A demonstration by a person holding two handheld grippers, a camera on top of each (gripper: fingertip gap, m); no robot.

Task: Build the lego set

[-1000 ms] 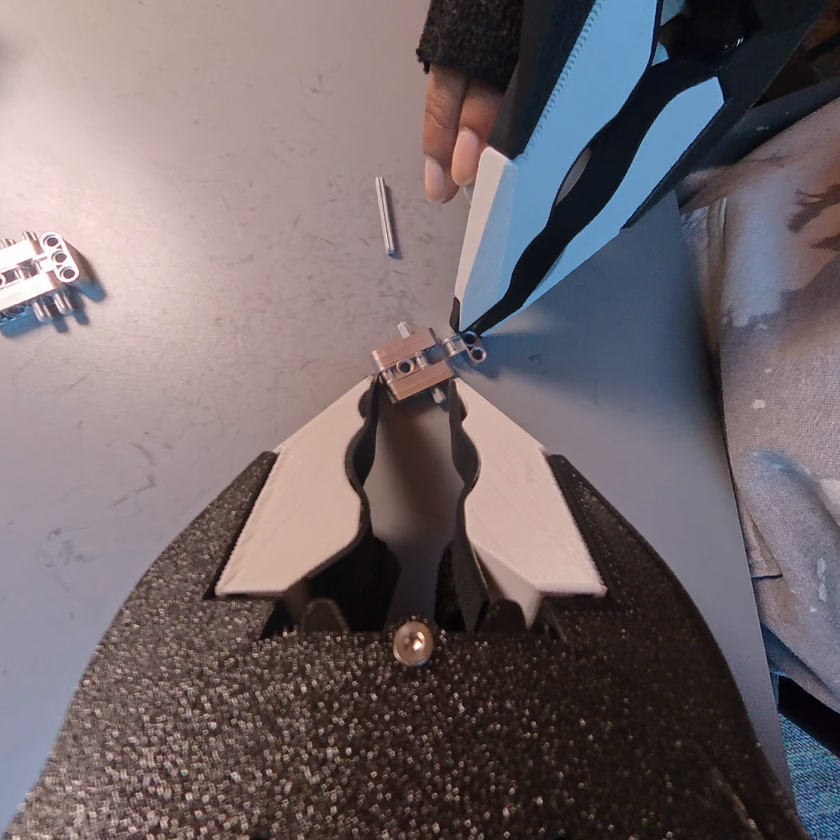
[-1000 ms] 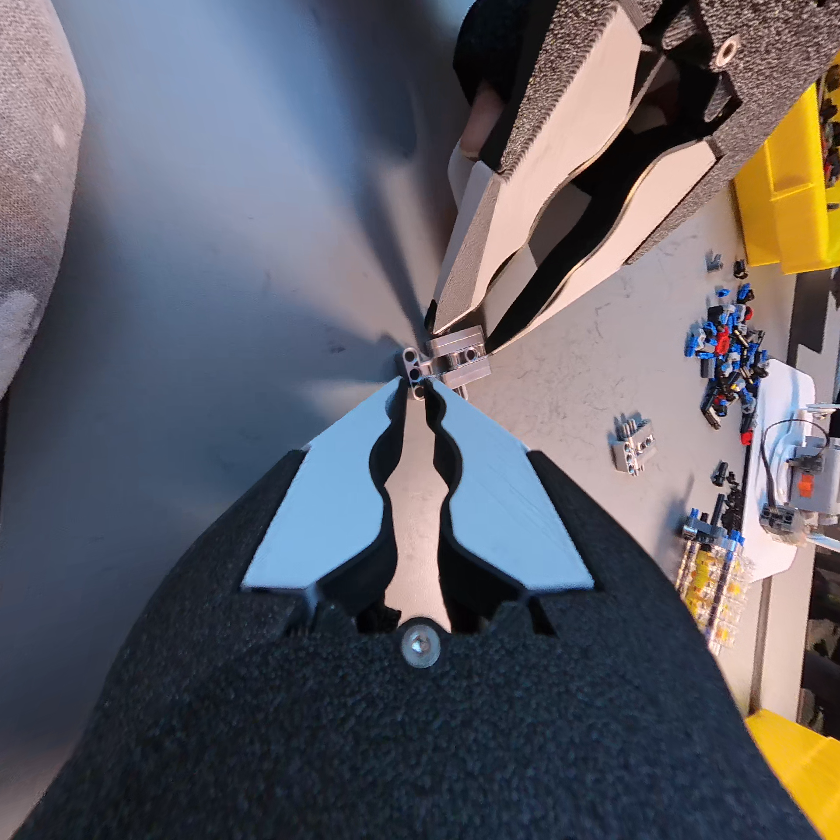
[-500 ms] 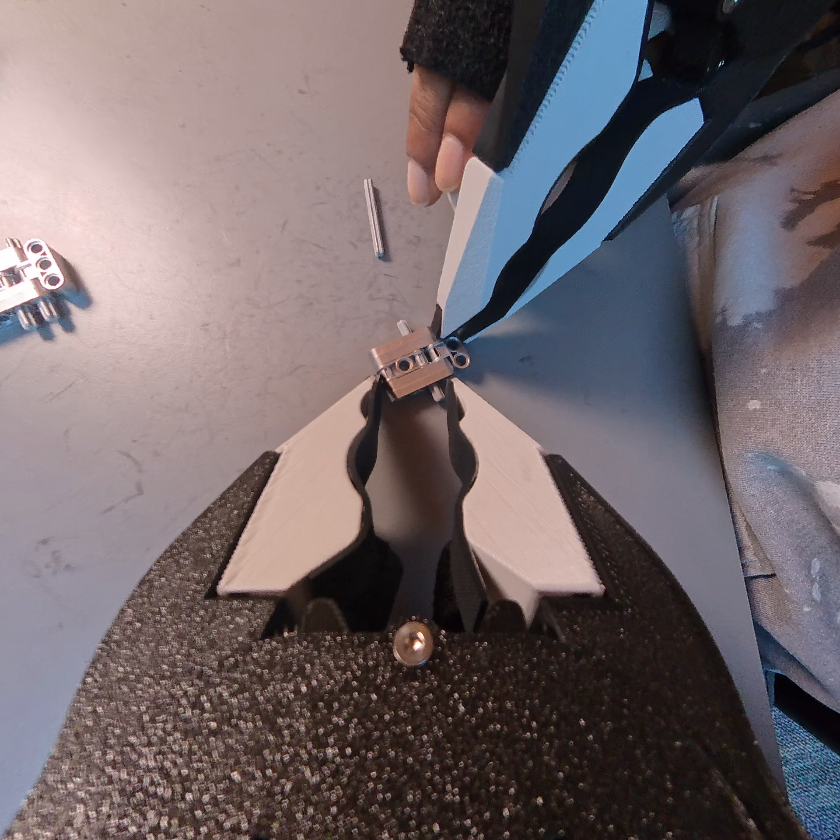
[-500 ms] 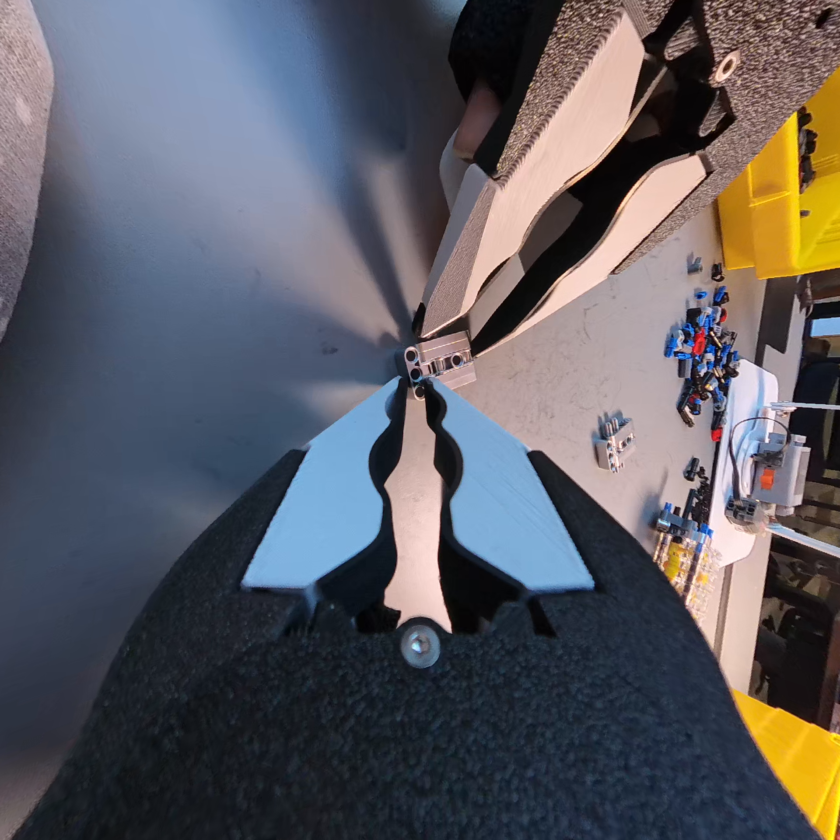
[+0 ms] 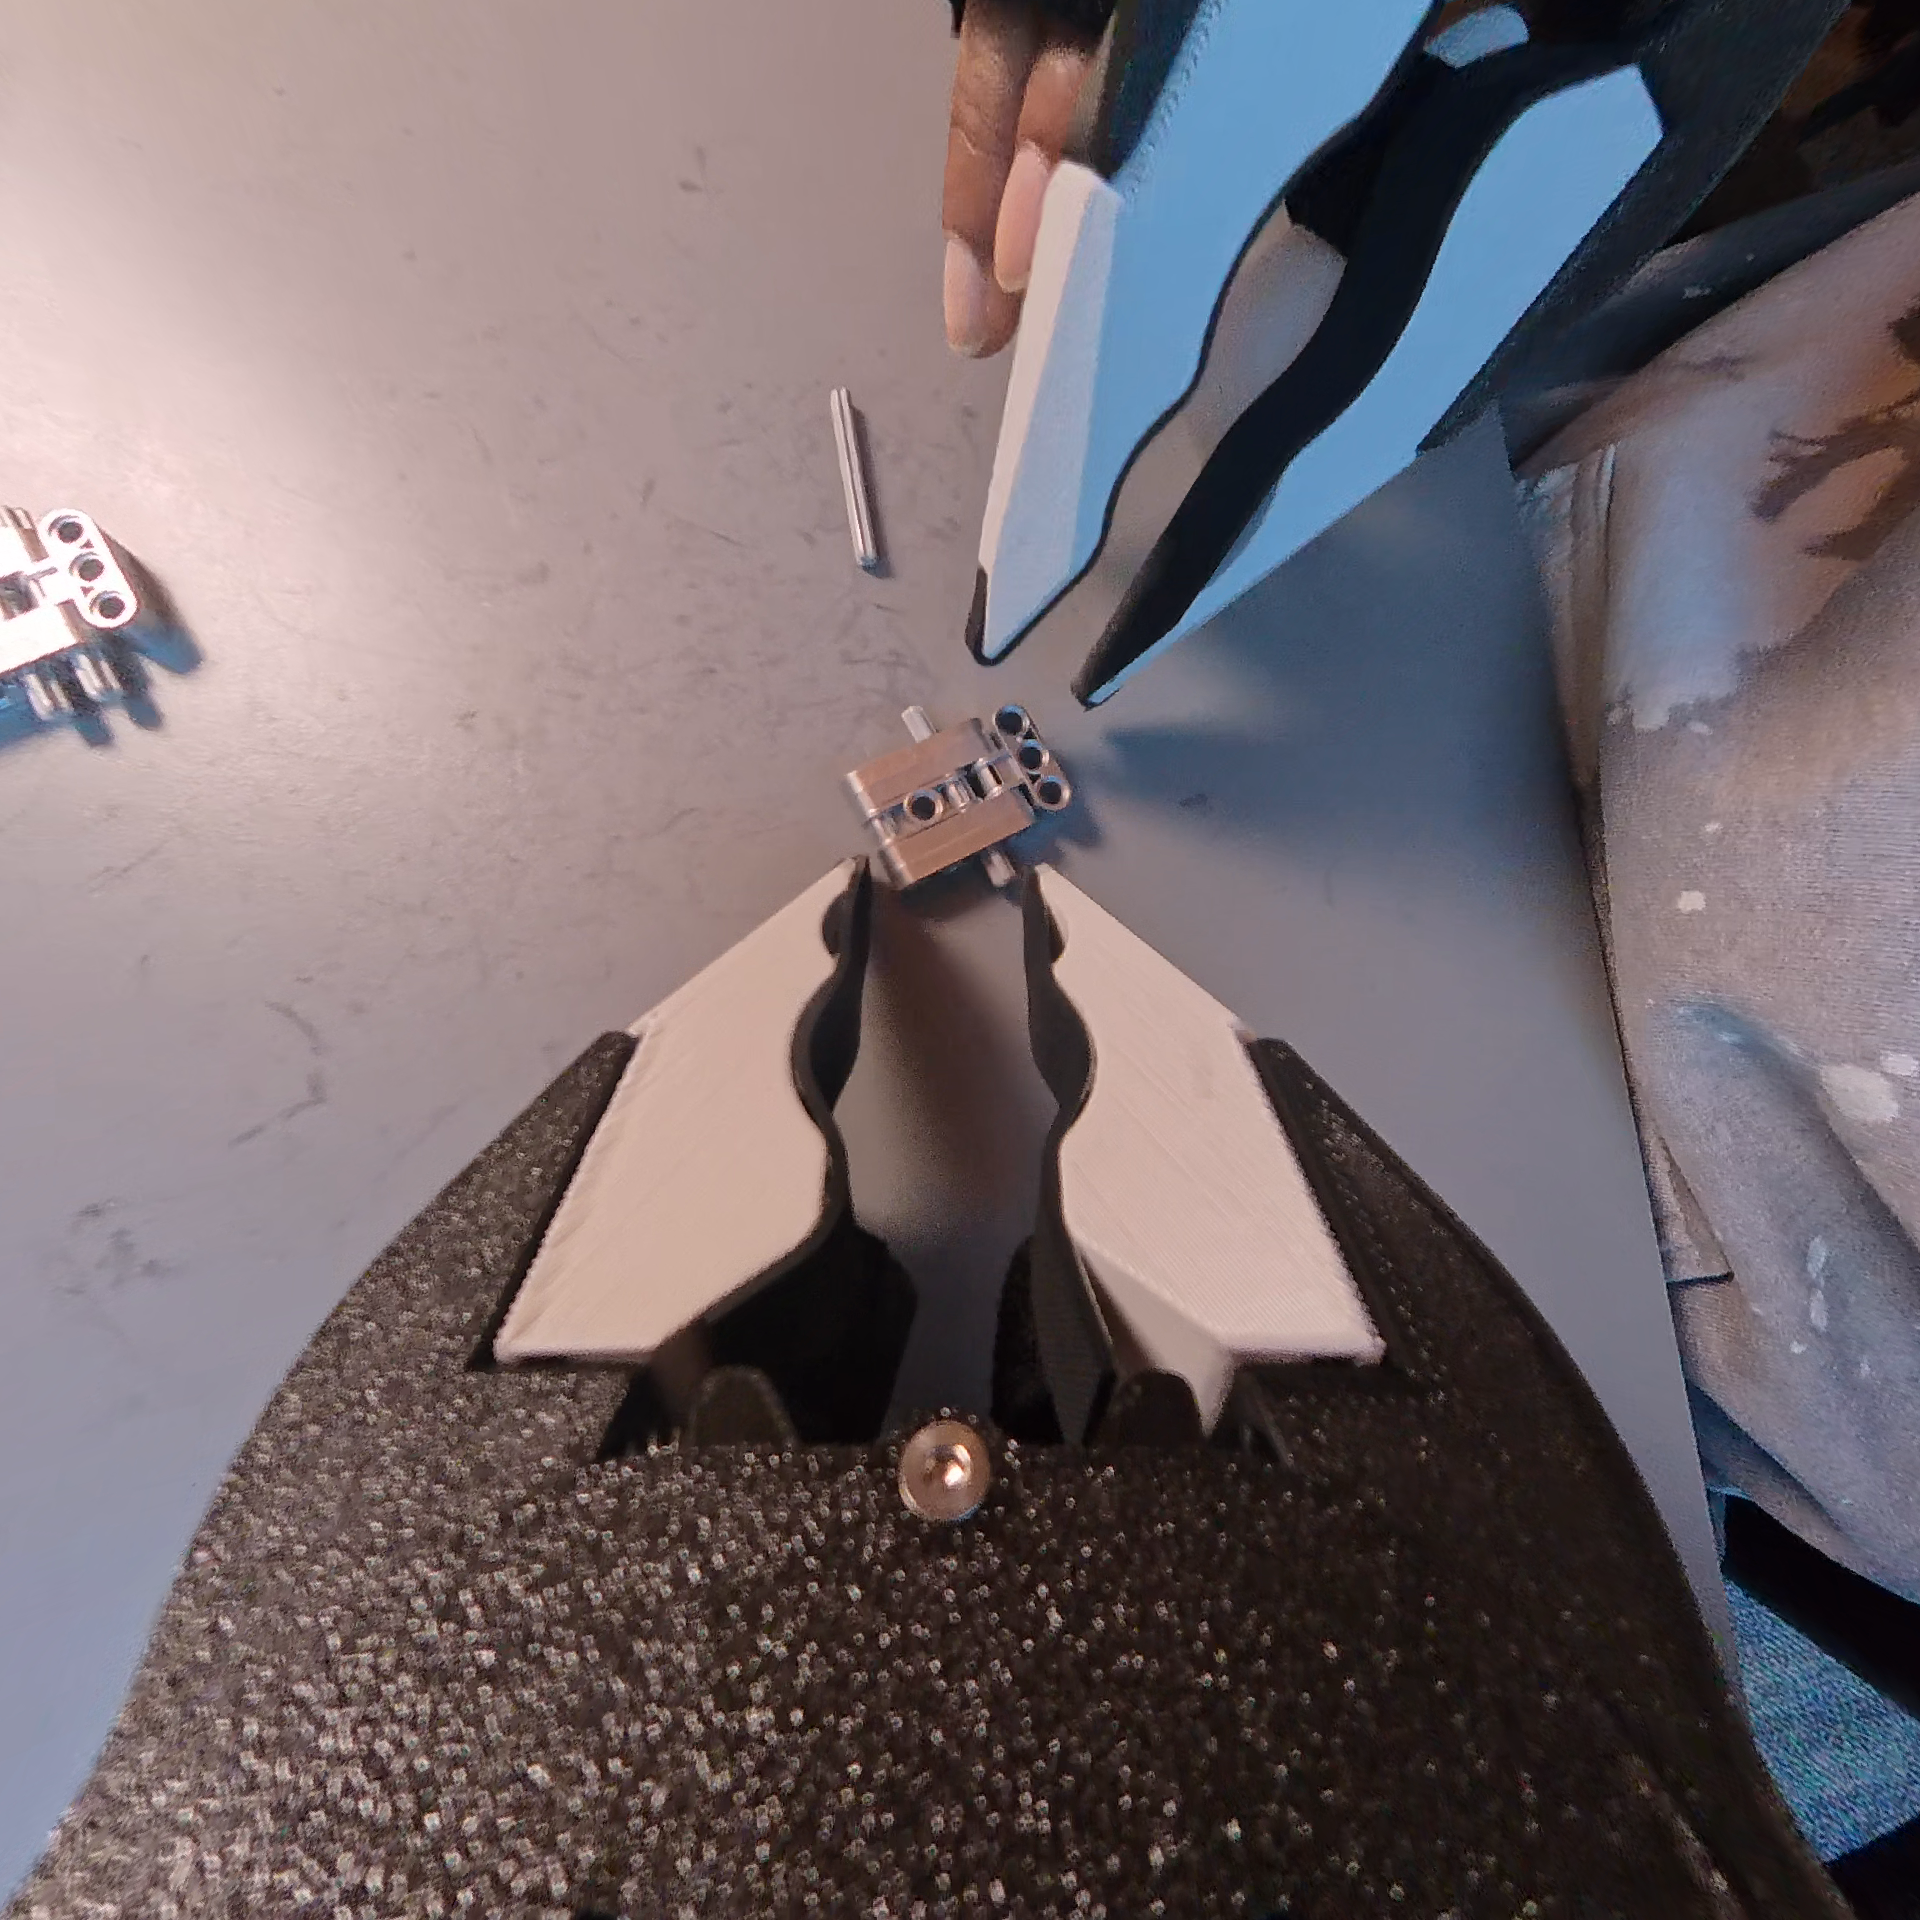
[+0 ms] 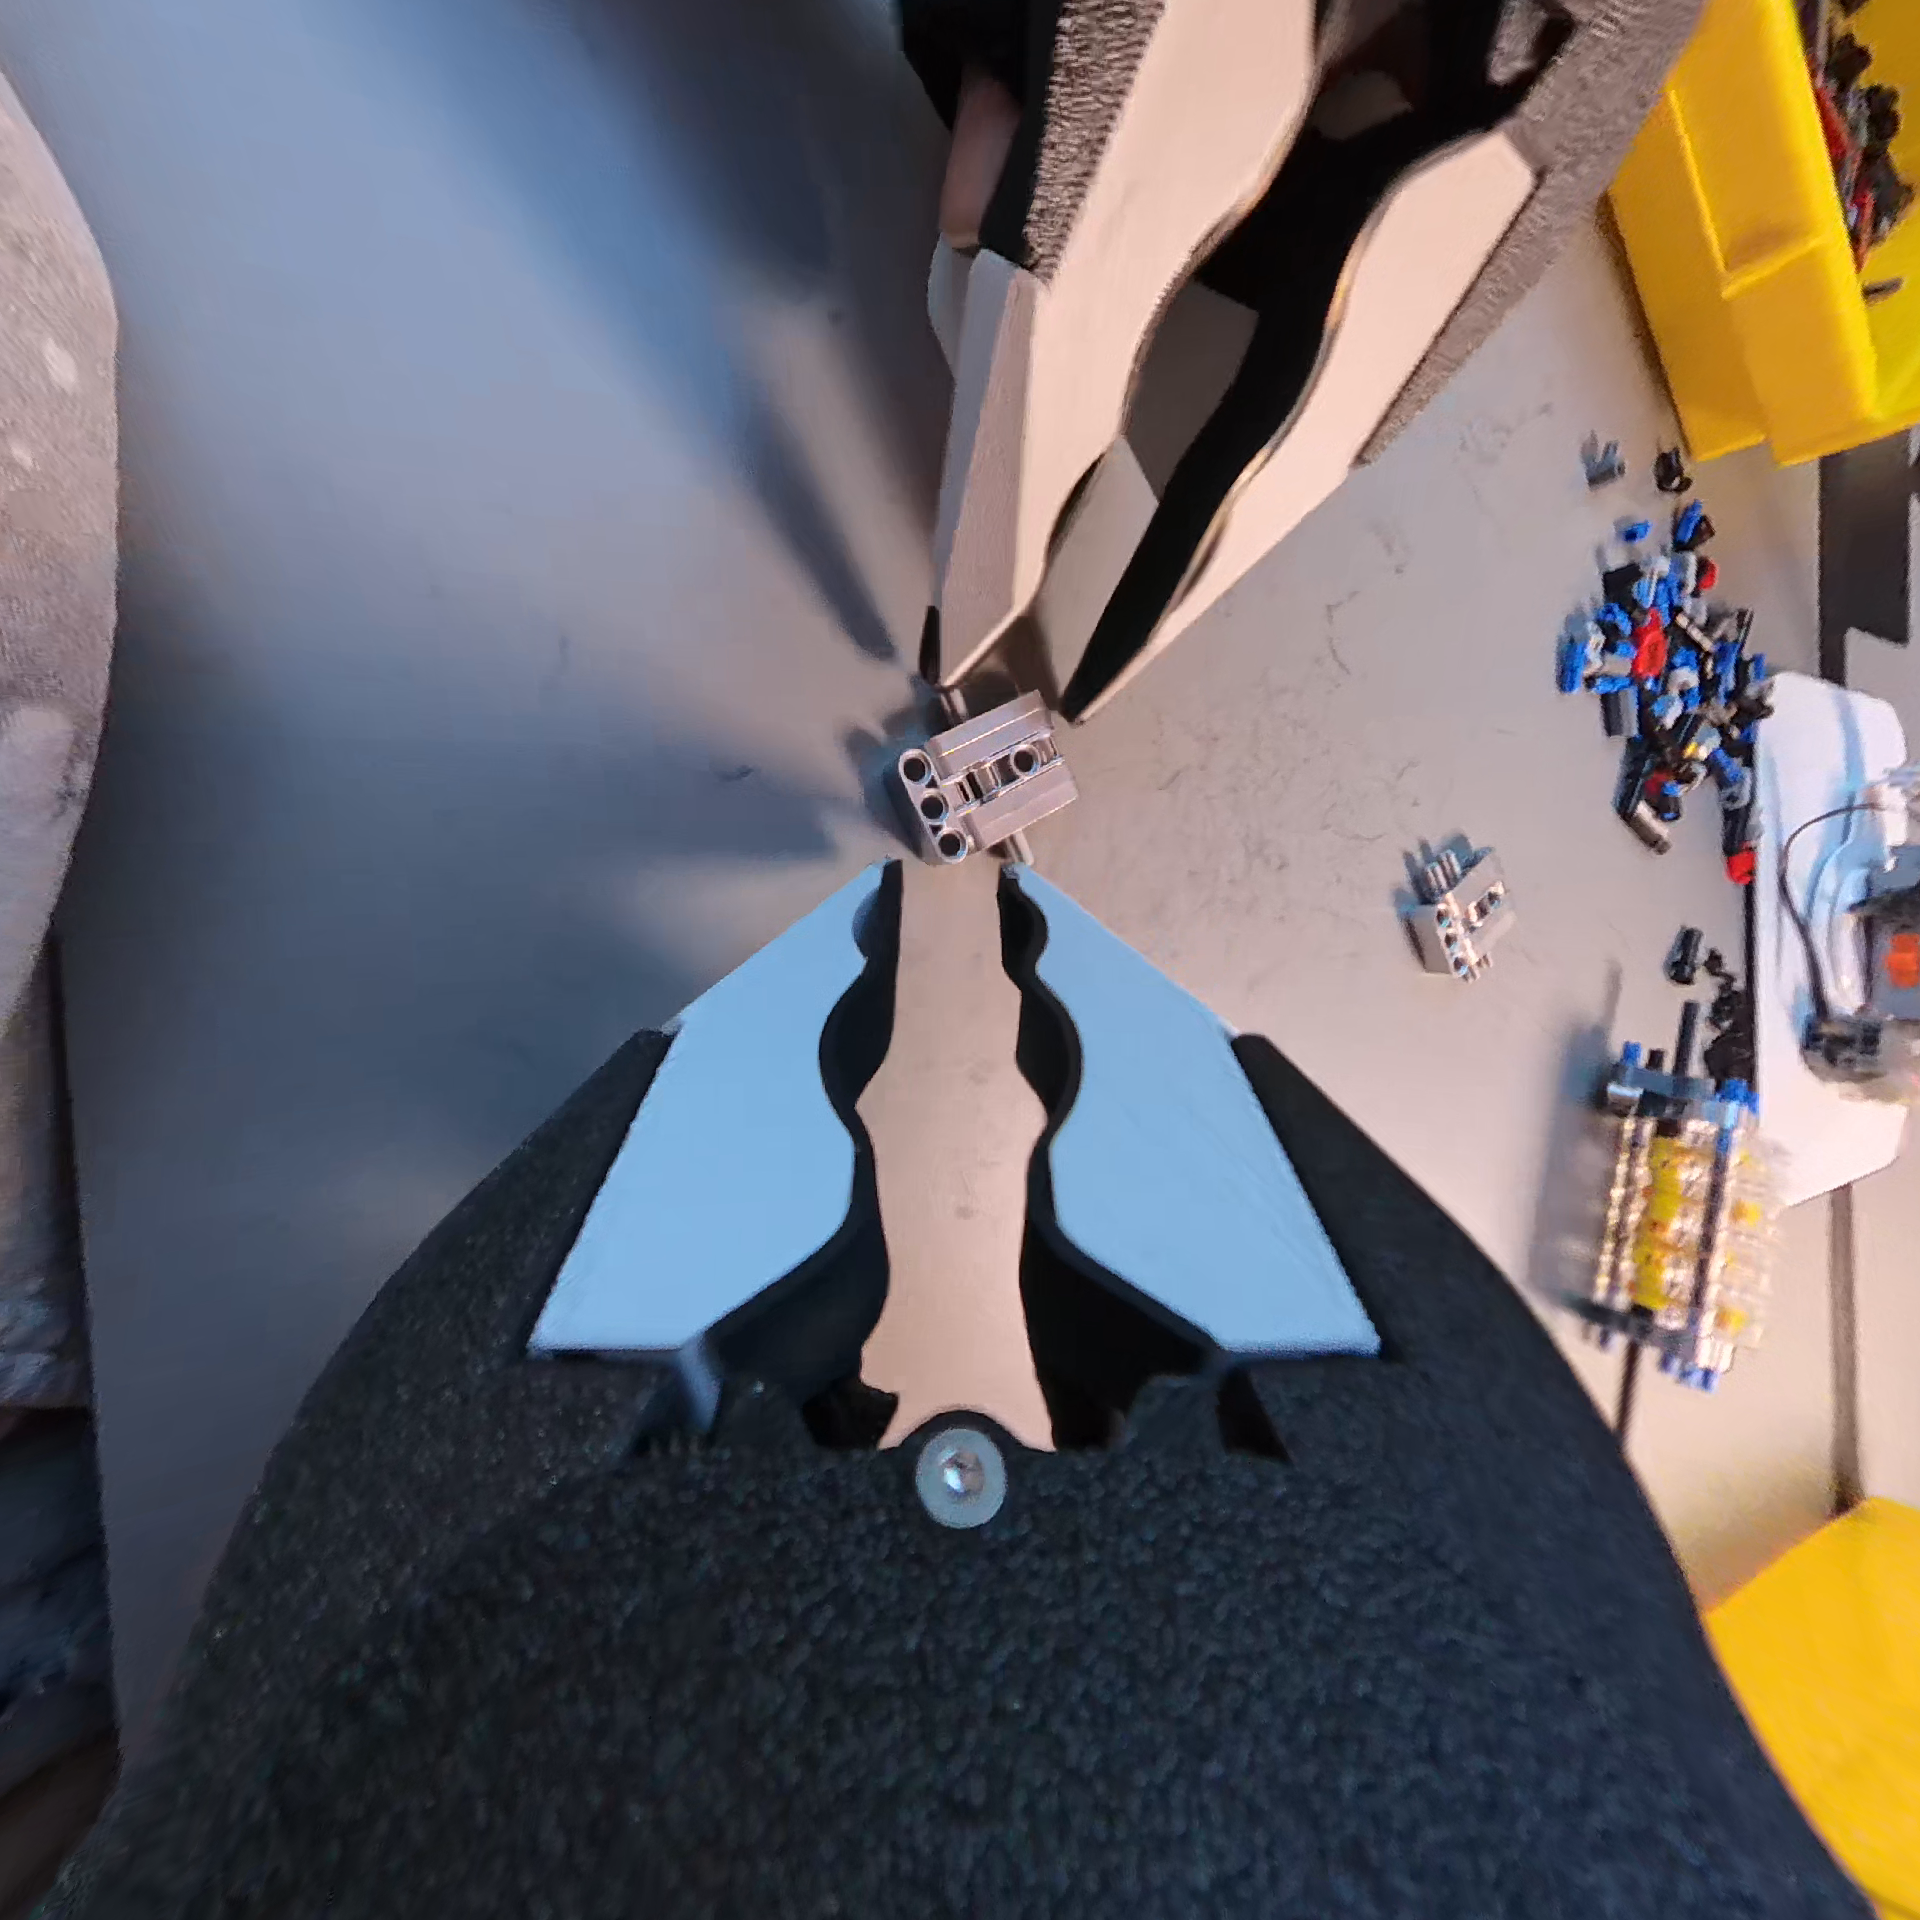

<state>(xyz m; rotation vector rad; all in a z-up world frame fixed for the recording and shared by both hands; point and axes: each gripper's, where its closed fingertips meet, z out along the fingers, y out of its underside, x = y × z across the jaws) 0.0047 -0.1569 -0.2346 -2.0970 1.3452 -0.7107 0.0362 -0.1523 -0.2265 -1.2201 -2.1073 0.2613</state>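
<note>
Grippers nose to nose over grey brick assembly: left gripper and right gripper both parted, empty.

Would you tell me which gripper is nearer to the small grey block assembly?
Left. The left gripper brackets the small grey block assembly at its fingertips; the right gripper sits just short of it, open.

I see a grey axle, a second grey assembly, loose coloured parts and yellow bins on my table.
</note>
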